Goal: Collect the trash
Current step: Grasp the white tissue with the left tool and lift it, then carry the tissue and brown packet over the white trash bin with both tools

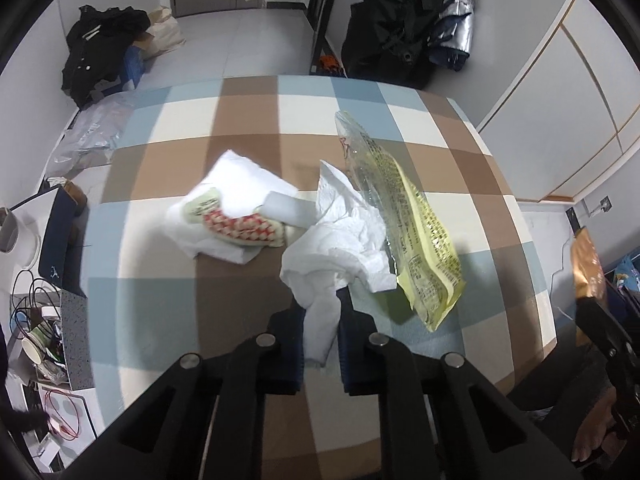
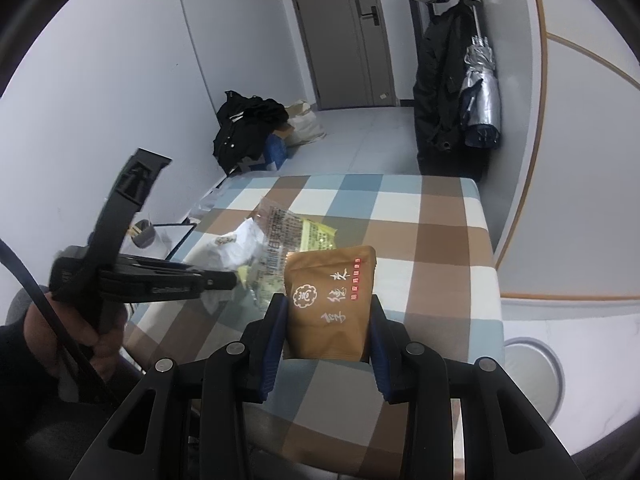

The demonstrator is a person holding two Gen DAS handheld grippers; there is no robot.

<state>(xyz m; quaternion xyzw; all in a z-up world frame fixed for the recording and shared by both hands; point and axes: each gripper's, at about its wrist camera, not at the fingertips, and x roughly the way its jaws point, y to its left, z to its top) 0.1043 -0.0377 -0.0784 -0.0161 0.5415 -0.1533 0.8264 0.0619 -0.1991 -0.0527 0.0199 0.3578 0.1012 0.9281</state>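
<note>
My left gripper (image 1: 320,320) is shut on a crumpled white tissue (image 1: 340,240) that trails onto the checkered table (image 1: 168,296). A yellow and clear wrapper (image 1: 404,220) lies just right of the tissue. A white napkin with a red-checked wrapper (image 1: 236,212) lies to the left. My right gripper (image 2: 329,320) is shut on a brown snack pouch (image 2: 330,300) and holds it upright above the table's near edge. The pouch also shows at the right edge of the left wrist view (image 1: 586,268). The left gripper shows in the right wrist view (image 2: 224,280), over the trash pile.
A desk with cables, a paper cup (image 1: 34,344) and a laptop (image 1: 54,236) stands left of the table. Black clothes and bags (image 1: 104,48) lie on the floor beyond. Coats and an umbrella (image 2: 480,92) hang at the far right. A round white lid (image 2: 532,376) sits right of the table.
</note>
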